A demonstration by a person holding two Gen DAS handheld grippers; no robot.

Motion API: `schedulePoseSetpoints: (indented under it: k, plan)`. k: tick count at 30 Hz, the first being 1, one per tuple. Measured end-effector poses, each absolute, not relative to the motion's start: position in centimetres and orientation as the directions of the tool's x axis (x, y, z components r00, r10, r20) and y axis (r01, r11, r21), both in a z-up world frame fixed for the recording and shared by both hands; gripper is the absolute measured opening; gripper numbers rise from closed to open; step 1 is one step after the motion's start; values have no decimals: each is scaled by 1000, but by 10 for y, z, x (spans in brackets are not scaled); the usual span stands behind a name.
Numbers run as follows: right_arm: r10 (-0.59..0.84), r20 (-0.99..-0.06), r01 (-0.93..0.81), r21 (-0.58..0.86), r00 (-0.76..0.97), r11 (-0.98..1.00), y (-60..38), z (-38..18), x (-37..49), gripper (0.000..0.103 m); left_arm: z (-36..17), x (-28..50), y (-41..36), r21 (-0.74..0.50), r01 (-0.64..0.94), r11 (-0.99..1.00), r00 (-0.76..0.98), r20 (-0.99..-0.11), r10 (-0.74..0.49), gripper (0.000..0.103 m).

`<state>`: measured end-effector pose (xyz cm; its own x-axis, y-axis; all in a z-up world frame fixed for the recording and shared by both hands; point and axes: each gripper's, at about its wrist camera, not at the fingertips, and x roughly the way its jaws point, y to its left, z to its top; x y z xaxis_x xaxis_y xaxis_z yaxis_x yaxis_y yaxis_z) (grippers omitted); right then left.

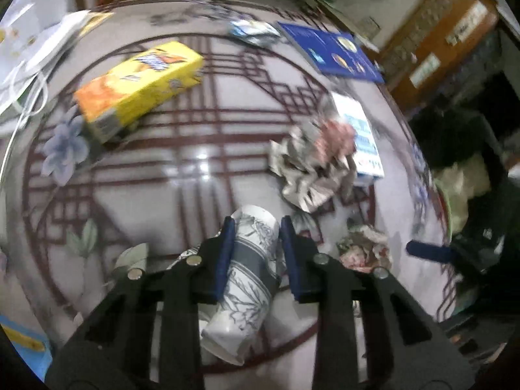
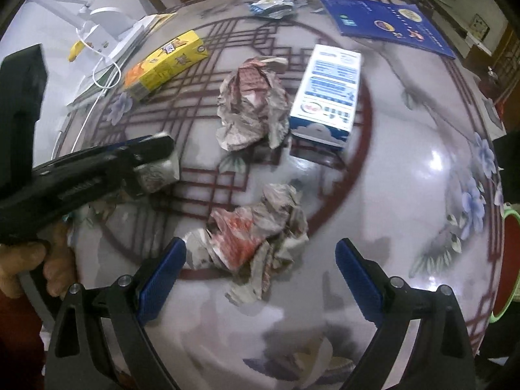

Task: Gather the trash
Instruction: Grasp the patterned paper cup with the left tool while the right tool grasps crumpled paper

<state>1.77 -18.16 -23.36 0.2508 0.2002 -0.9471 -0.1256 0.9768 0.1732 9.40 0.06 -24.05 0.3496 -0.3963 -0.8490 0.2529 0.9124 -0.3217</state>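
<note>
My left gripper (image 1: pixel 255 224) is shut on a white paper cup with a grey floral print (image 1: pixel 248 273), held above the round table. It also shows from the side in the right wrist view (image 2: pixel 152 149), with the cup (image 2: pixel 159 172) between its fingers. My right gripper (image 2: pixel 260 250) is open and empty, its jaws on either side of a crumpled paper wad with red print (image 2: pixel 253 237); that wad also shows in the left wrist view (image 1: pixel 365 248). A larger crumpled wad (image 2: pixel 253 100) (image 1: pixel 315 165) lies further out.
On the patterned round table (image 2: pixel 406 169) lie a yellow carton (image 2: pixel 165 65) (image 1: pixel 139 84), a white and blue box (image 2: pixel 328 94) (image 1: pixel 364 136), a blue booklet (image 2: pixel 386 22) (image 1: pixel 328 52) and a crushed blue-white wrapper (image 2: pixel 271 6) (image 1: pixel 252 31). A dark bin with trash (image 1: pixel 468 188) stands right of the table.
</note>
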Motion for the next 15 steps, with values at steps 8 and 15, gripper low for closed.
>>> schedulePoseSetpoints:
  k: [8,15]
  plan:
    - [220,-946,-148,189,236,971,-173,-242,28,49,-231,88,20,-343,185,921,401,-830,-389,28]
    - [245,-925,-115,220,292,969,-189,-219,24,28,-220,86,27,-374,156,914,425,-810,-404,28]
